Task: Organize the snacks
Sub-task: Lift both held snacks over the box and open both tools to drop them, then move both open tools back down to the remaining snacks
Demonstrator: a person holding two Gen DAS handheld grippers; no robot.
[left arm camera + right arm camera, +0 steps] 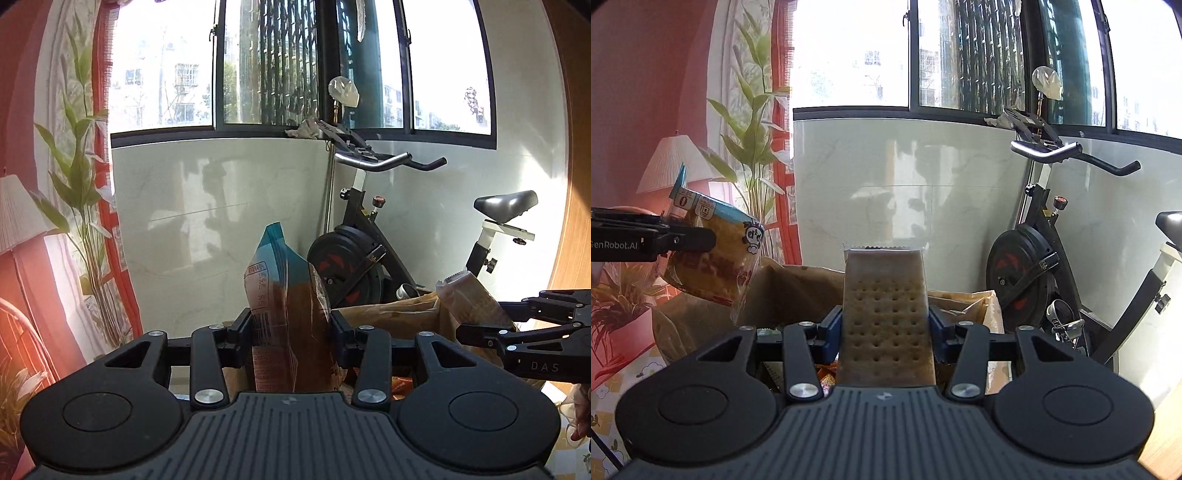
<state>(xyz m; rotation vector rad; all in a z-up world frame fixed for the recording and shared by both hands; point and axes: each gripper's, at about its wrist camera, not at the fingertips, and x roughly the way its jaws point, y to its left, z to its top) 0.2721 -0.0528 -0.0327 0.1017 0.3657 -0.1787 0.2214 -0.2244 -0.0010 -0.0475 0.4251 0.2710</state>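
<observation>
My left gripper (291,328) is shut on a clear snack bag with a teal top and brown cake inside (288,310), held upright in the air. The same bag (716,254) shows at the left of the right wrist view, in the left gripper (687,238). My right gripper (884,328) is shut on a clear-wrapped cracker pack (884,314), held upright. In the left wrist view that pack (469,299) and the right gripper (476,332) are at the right. Both are above an open brown paper bag (790,291) holding more snacks.
The paper bag (399,314) stands on a patterned tablecloth (613,387). An exercise bike (1034,266) stands at the right by the tiled wall and window. A tall plant (753,140), a lamp (676,162) and red curtains are at the left.
</observation>
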